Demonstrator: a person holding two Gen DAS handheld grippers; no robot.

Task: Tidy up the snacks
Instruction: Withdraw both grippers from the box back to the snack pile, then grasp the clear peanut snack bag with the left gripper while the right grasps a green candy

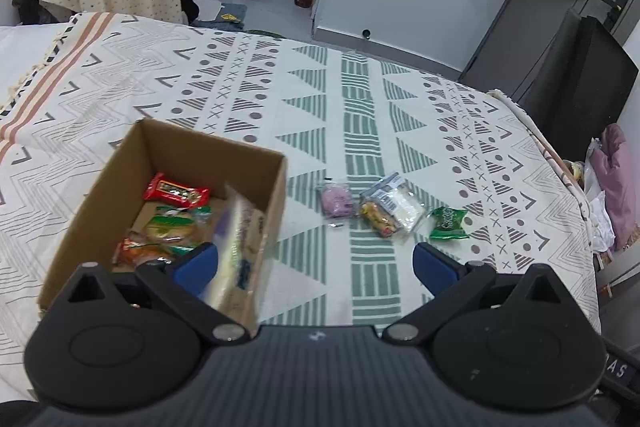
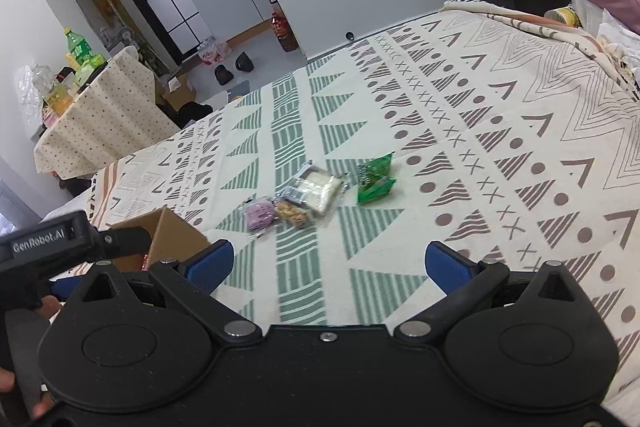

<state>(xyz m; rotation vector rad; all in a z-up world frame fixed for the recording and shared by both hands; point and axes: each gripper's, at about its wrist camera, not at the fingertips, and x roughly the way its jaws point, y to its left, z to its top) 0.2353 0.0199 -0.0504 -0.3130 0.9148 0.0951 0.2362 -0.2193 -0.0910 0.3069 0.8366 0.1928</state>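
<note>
Left wrist, blurred packet (image 1: 240,247) perhaps dropping, box (image 1: 100,195)

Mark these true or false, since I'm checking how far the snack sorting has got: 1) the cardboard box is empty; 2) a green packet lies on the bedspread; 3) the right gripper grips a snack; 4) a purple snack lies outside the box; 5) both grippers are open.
1) False: the cardboard box holds several snacks, including a red packet.
2) True: the green packet lies on the bedspread.
3) False: nothing sits between the fingers of the right gripper.
4) True: the purple snack lies beside the box.
5) True: the left gripper is open too.
</note>
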